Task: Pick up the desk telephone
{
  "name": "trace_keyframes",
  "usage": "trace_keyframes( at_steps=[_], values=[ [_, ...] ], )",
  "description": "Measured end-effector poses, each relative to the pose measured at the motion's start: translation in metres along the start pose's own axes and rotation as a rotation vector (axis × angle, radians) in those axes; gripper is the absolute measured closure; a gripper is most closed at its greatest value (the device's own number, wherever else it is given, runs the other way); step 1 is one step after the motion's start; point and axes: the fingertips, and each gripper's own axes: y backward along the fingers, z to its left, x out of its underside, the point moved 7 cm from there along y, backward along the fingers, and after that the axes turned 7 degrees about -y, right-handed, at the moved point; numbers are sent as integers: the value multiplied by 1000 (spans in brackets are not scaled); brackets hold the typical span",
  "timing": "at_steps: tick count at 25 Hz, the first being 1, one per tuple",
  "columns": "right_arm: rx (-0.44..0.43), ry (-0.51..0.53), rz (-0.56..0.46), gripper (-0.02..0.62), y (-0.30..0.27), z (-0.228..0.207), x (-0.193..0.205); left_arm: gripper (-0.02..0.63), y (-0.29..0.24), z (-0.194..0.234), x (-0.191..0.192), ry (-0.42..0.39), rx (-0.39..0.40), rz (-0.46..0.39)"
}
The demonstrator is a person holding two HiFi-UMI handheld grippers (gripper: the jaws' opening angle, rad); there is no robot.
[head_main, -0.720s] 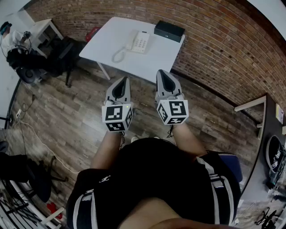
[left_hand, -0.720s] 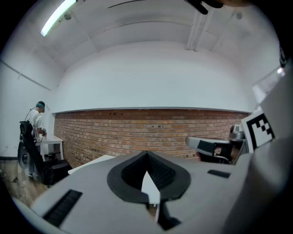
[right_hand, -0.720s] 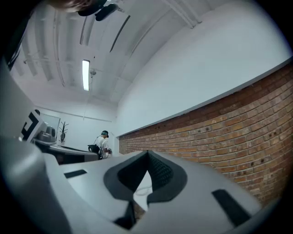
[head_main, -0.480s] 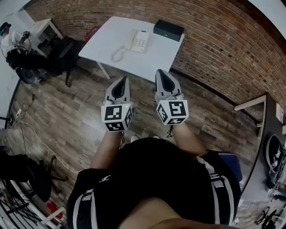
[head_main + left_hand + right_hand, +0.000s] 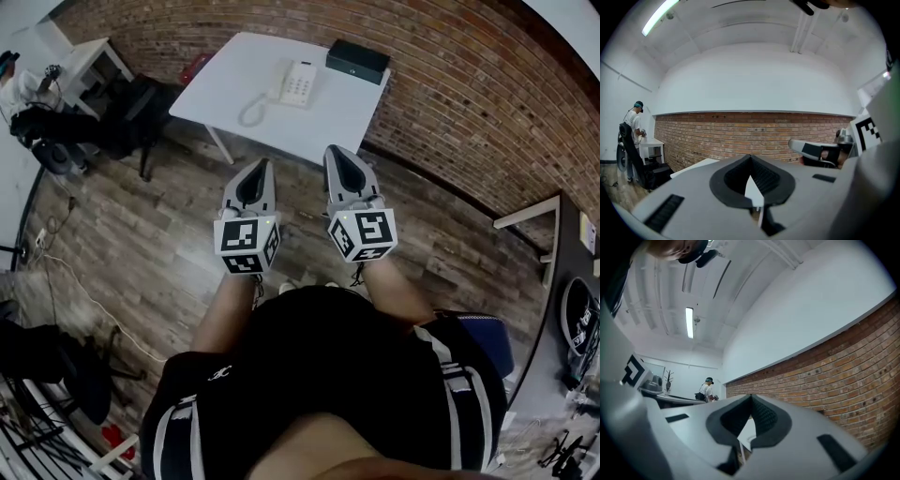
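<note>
Black box [image 5: 356, 62] (on white table [image 5: 319, 122])

White desk telephone [image 5: 298, 82] and black box [image 5: 356, 61] on white table [image 5: 328, 117], red-brown brick wall [image 5: 450, 103] behind it, brown plank floor [image 5: 141, 234] under it, grey left gripper [image 5: 262, 169] and right gripper [image 5: 337, 155] with black-and-white square-marker cubes.

The white table [image 5: 328, 117], with the desk telephone [image 5: 298, 84] and the black box [image 5: 357, 61] on it, now sits slightly further right in the head view (a small shift only). The person at the far-left desk [image 5: 9, 86] is closer to the picture's edge.
</note>
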Motion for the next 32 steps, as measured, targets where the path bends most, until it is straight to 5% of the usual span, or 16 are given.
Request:
trace_keyframes(
  at_steps=[18,32],
  values=[
    [56,26,-17,597,-14,50,21,606,16,49,15,-17,55,-37],
    [78,45,-27,597,-105,17,40,606,-64,102,28,-21,66,-10]
  ],
)
